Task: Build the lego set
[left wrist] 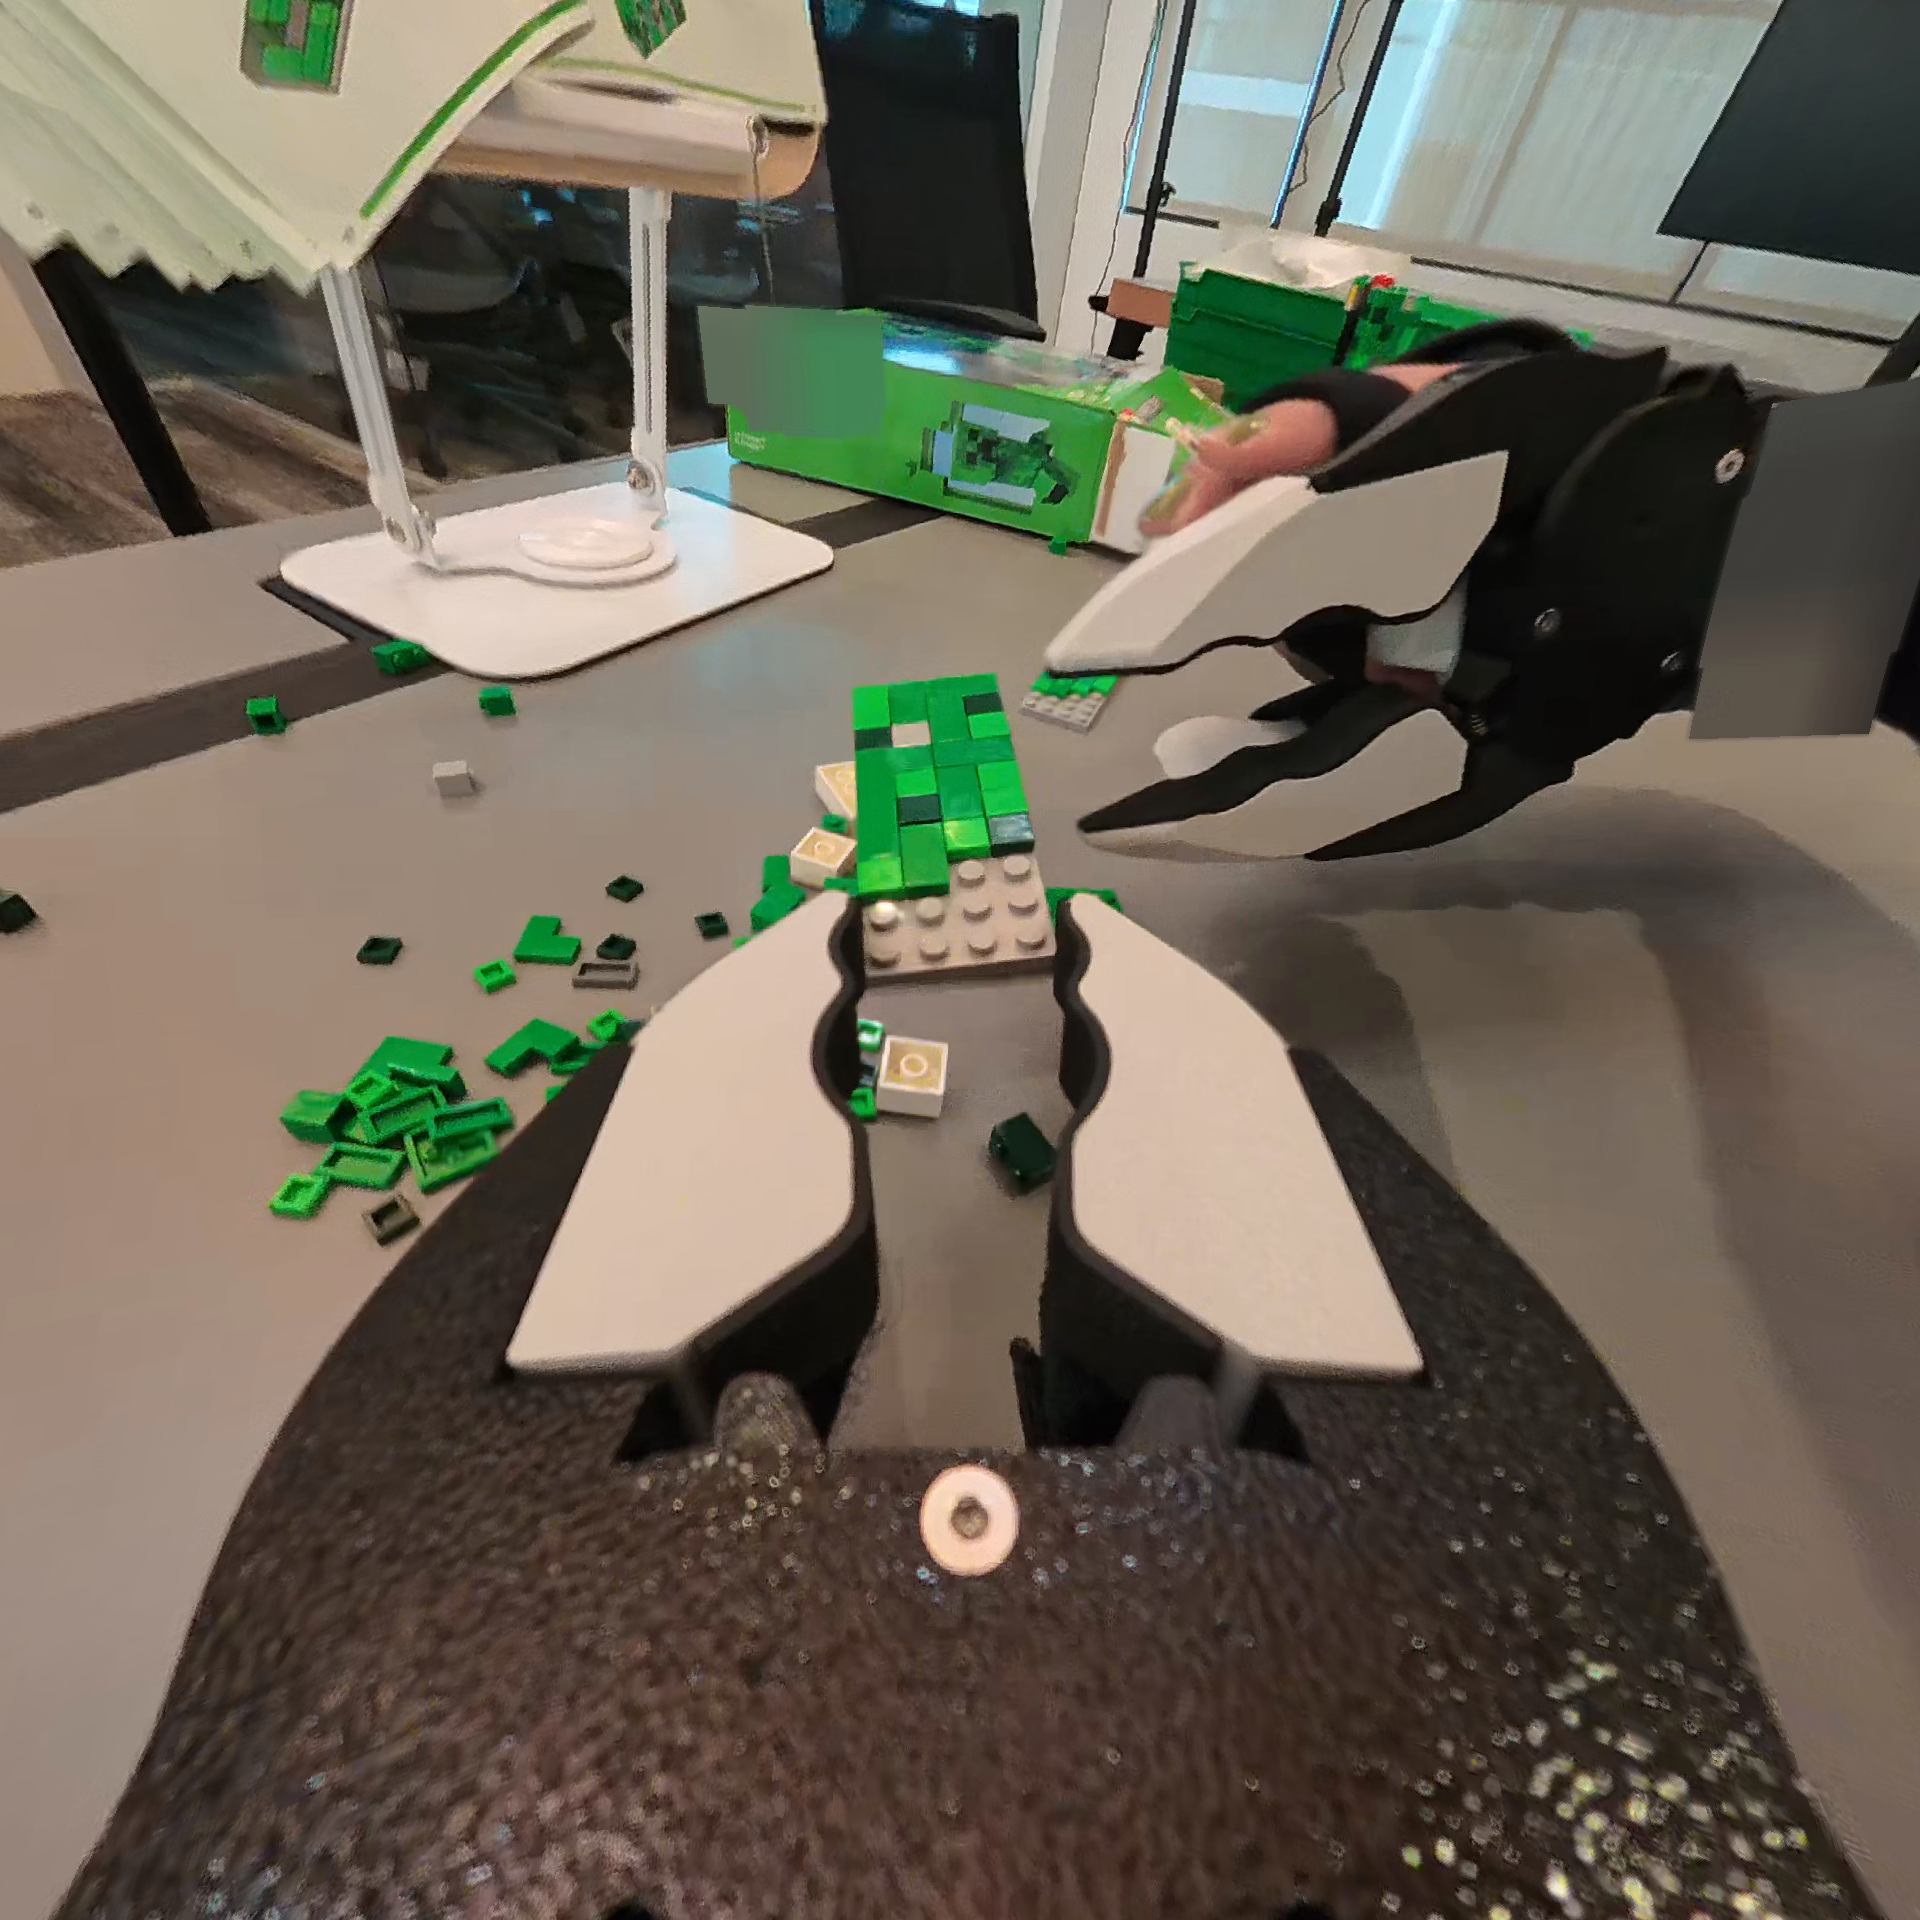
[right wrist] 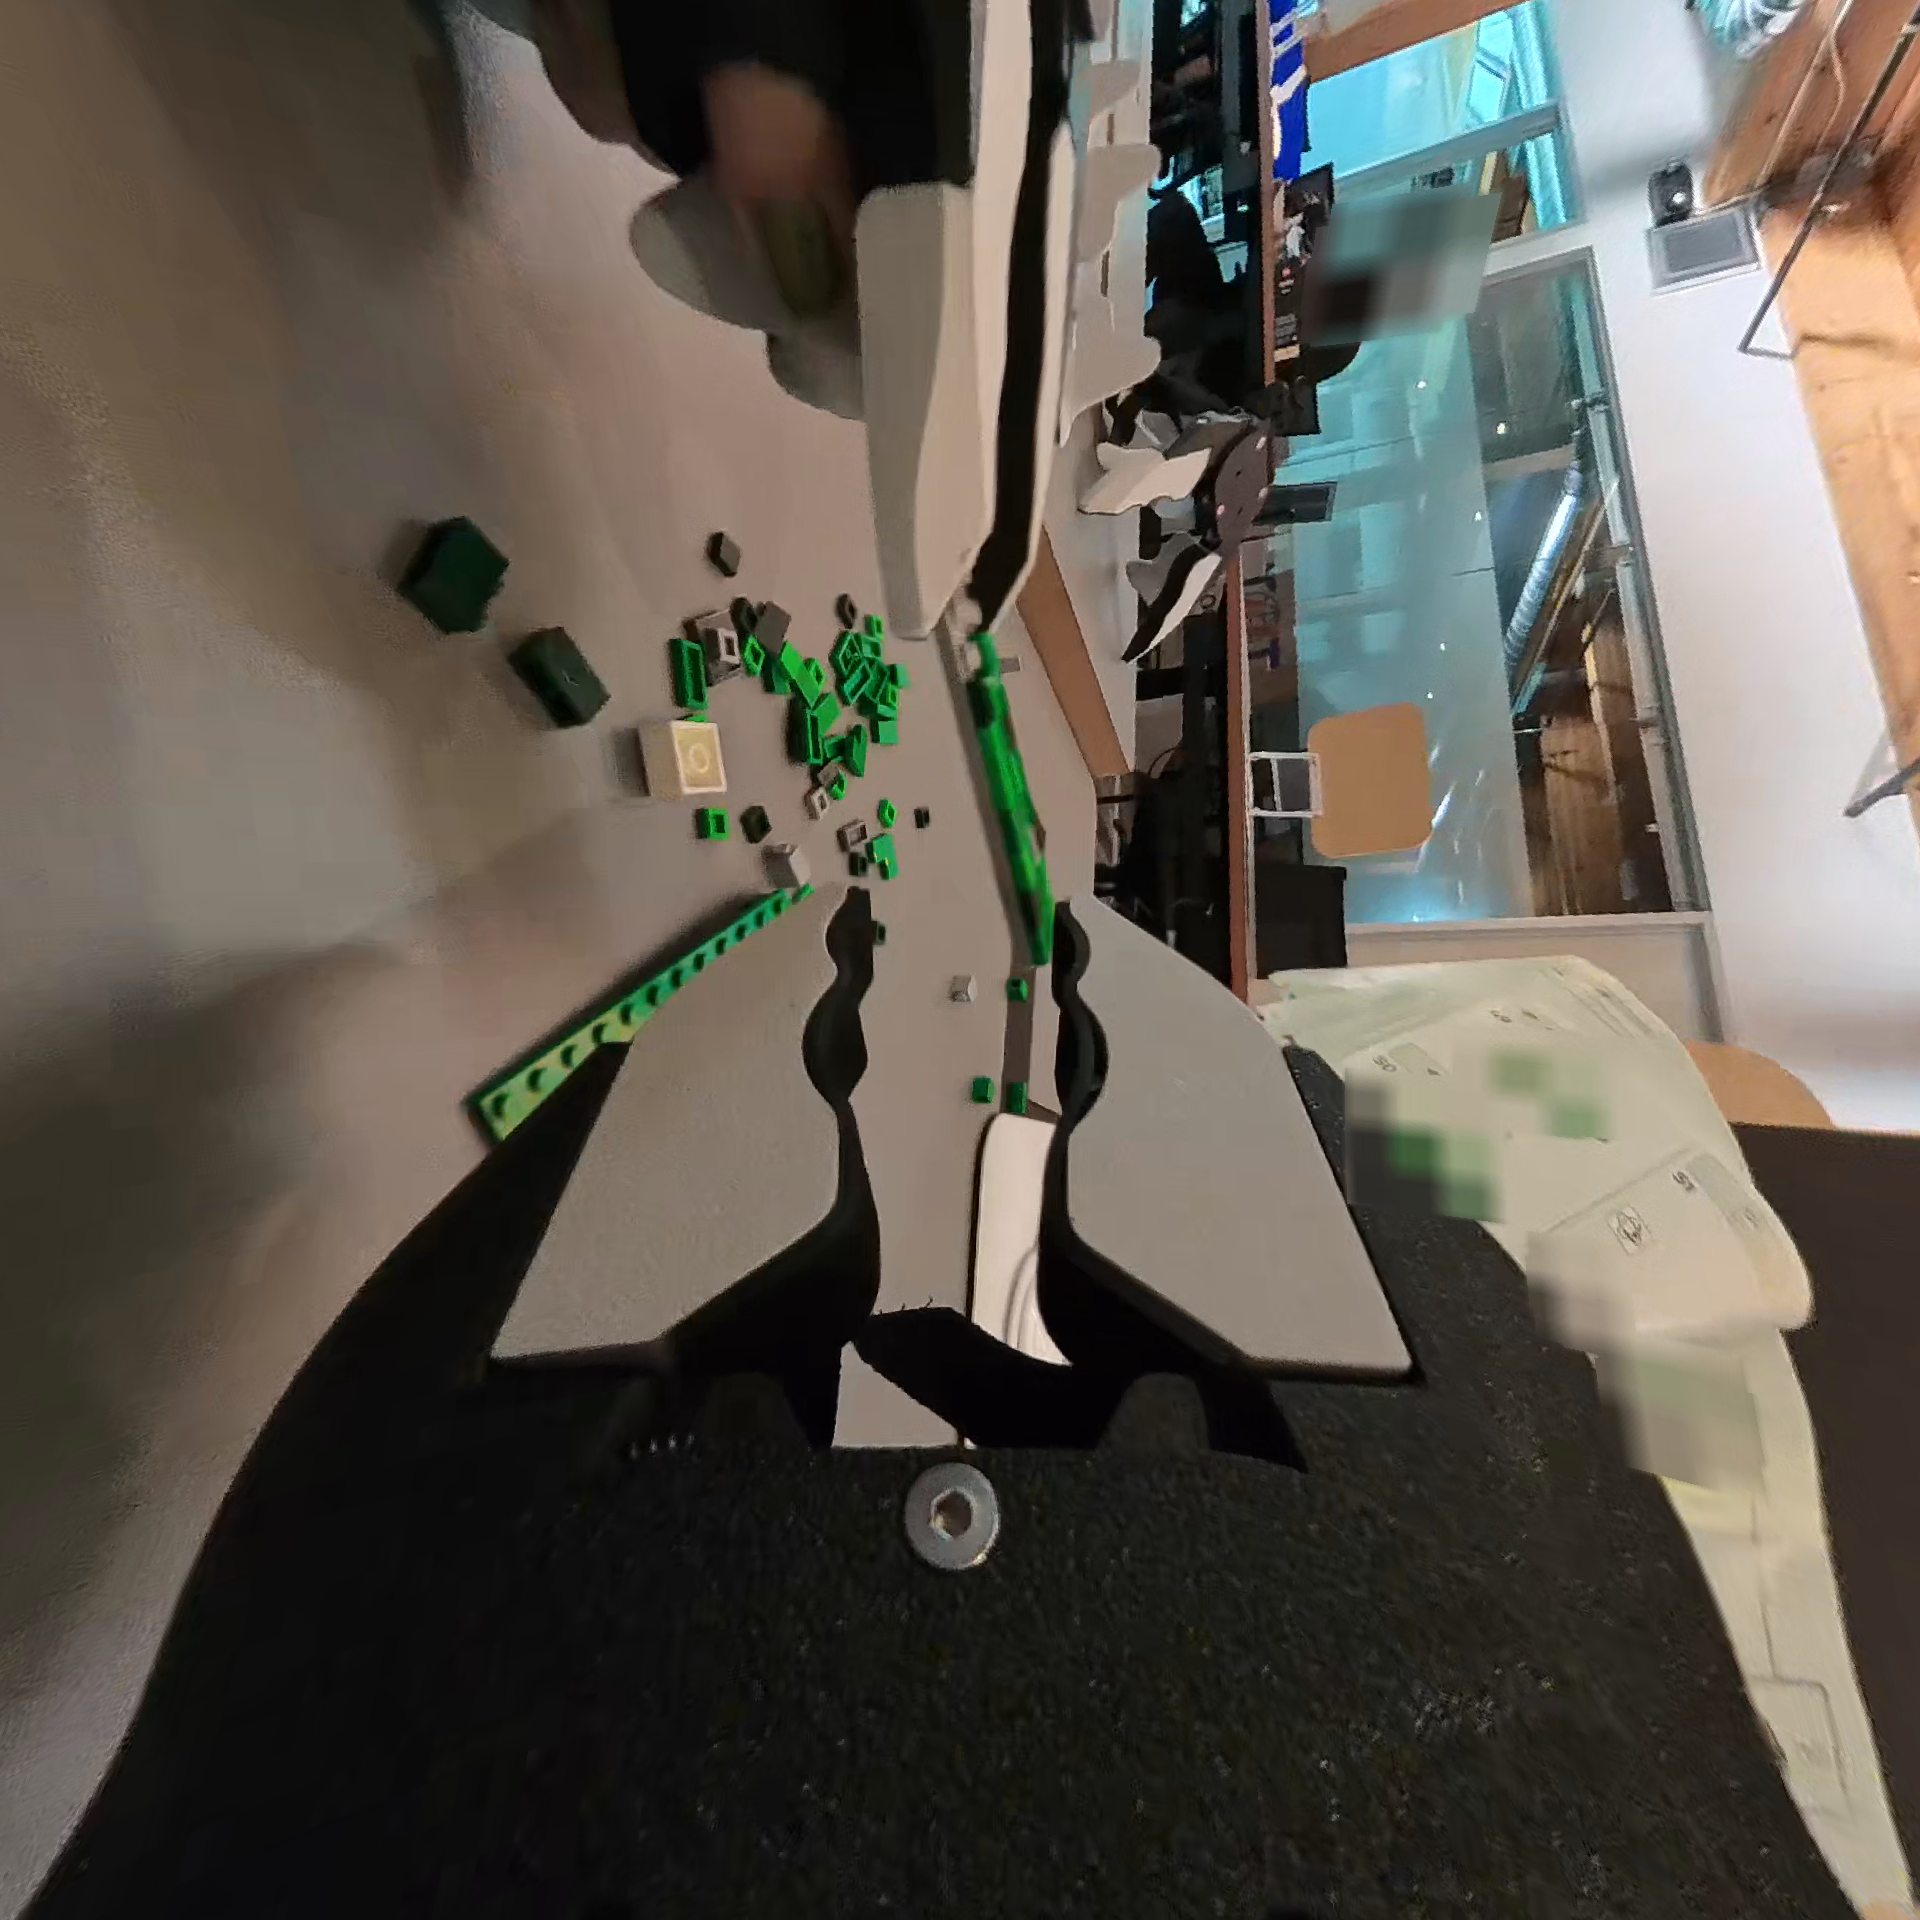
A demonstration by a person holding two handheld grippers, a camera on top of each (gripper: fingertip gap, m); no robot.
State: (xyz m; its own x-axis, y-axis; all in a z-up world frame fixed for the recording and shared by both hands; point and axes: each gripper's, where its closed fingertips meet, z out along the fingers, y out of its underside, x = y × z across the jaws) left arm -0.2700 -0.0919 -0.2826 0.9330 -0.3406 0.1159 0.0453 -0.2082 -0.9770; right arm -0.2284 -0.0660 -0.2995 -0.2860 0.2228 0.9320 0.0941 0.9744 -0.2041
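The landmark here is the grey studded plate [left wrist: 961, 925], a long baseplate whose far part is covered with green tiles and whose near end shows bare studs. The left gripper [left wrist: 958, 935] grips that bare near end, one pad against each long side, so the plate is held between its jaws and lifted off the grey table [left wrist: 1558, 1091]. The right gripper [left wrist: 1070, 743] hovers just right of the plate's far end, turned on its side with its jaws spread and nothing between them; its own view, which is blurred, seems to show the plate's edge close to one fingertip [right wrist: 1070, 935], though I cannot tell whether they touch. Left of the plate lies a scatter of loose green tiles [left wrist: 400, 1117], with a small grey piece [left wrist: 454, 777] farther out on that side. Under the plate's near end, between the left gripper's fingers, sits a white cube with a gold ring [left wrist: 912, 1075], and a dark green brick [left wrist: 1023, 1151] lies beside it. Beyond the plate's far end lies a smaller grey plate with green tiles [left wrist: 1070, 701]; farther back is a green box [left wrist: 987, 447], and to its left a white stand base [left wrist: 561, 582]. A long green studded strip [right wrist: 623, 1013] shows in the right wrist view.
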